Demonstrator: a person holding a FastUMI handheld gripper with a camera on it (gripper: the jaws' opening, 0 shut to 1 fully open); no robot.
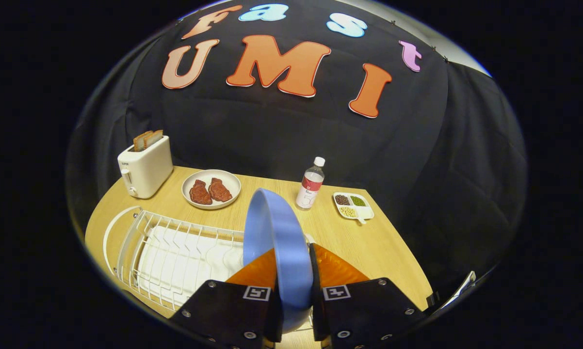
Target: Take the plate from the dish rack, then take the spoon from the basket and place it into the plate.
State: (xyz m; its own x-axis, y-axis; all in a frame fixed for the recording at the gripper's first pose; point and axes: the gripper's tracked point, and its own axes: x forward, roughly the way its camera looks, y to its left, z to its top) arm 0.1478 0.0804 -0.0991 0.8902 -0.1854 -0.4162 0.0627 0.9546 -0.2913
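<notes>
The gripper (pixel 294 283) had its jaws clamped on the blue plate (pixel 277 242), which stood on edge between them, its lower rim hidden behind the fingers. The white dish rack (pixel 175 252) sat just beside it near the bench's (pixel 369 242) front edge, partly cut off. Along the far edge stood a toaster (pixel 145 167), a dish of meat (pixel 211 189), a bottle (pixel 311 184) and a small divided tray (pixel 353 205); its contents were too small to tell.
</notes>
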